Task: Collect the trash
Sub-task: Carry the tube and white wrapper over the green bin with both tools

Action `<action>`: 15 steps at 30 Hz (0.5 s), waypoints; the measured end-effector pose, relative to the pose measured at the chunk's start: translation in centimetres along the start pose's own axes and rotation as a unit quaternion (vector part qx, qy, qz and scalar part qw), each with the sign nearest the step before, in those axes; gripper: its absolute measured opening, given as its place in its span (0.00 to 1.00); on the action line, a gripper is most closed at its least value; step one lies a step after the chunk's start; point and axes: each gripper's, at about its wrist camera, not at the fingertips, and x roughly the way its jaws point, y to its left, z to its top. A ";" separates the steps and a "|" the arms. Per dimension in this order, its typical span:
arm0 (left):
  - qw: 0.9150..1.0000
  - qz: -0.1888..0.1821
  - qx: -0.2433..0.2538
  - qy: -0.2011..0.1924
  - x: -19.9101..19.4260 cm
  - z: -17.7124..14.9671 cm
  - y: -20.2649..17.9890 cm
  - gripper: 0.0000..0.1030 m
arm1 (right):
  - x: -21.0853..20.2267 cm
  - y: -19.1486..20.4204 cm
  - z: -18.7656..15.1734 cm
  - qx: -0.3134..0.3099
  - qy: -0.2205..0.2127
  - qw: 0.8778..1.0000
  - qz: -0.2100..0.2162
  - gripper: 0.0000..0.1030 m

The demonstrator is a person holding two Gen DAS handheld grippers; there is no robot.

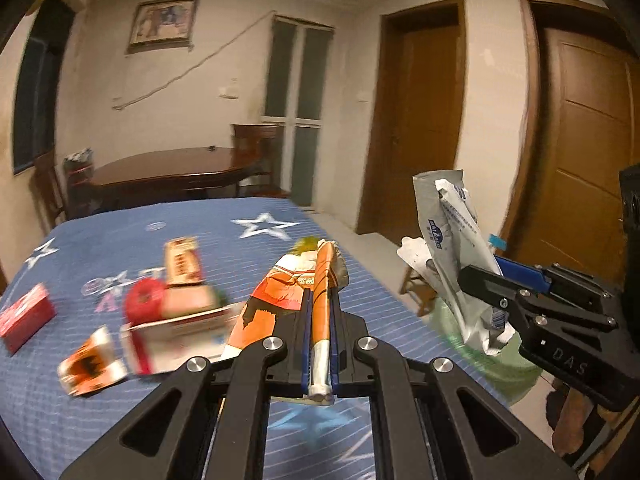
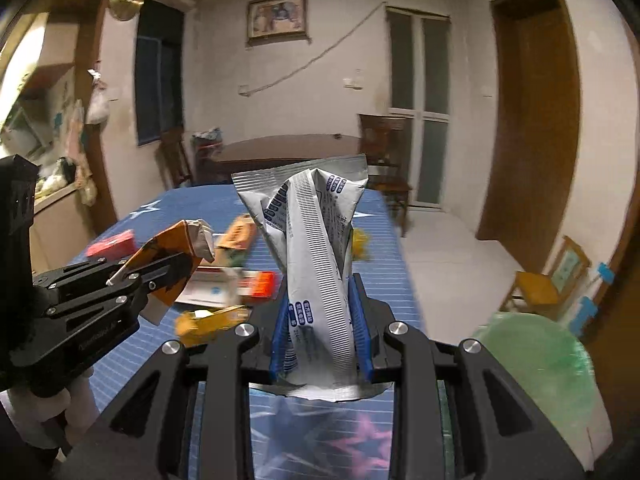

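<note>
My left gripper [image 1: 320, 300] is shut on an orange and white snack wrapper [image 1: 280, 300], held above the blue star-patterned tablecloth [image 1: 120, 412]. It also shows in the right wrist view [image 2: 176, 268] with the wrapper [image 2: 160, 252]. My right gripper [image 2: 320, 300] is shut on a crumpled silver and white foil packet [image 2: 316, 248], held upright. That gripper [image 1: 492, 280] and packet [image 1: 452, 240] show at the right of the left wrist view, above a green bag [image 1: 500, 364]. More trash lies on the table: a red box [image 1: 24, 316], a red round piece [image 1: 145, 300], an orange carton [image 1: 90, 364].
The green plastic bag [image 2: 544, 376] hangs off the table's right edge. A wooden stool [image 2: 536, 288] stands on the floor to the right. A dark wooden table [image 1: 168, 172] with chairs stands behind. Wooden doors [image 1: 580, 140] line the right wall.
</note>
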 end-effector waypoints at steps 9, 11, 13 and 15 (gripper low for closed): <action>0.996 -0.078 0.032 0.015 5.9 2.2 -9.6 0.08 | -1.8 -8.5 -0.3 0.037 0.011 0.997 -0.072 0.25; 0.995 -0.093 0.038 0.021 7.4 2.7 -11.8 0.08 | -1.9 -10.4 -0.6 0.044 0.020 0.995 -0.088 0.25; 0.993 -0.108 0.043 0.030 8.9 2.8 -13.8 0.08 | -1.9 -12.2 -0.9 0.052 0.029 0.993 -0.103 0.25; 0.991 -0.120 0.049 0.039 10.3 2.7 -15.5 0.08 | -1.8 -13.9 -1.3 0.061 0.039 0.991 -0.112 0.25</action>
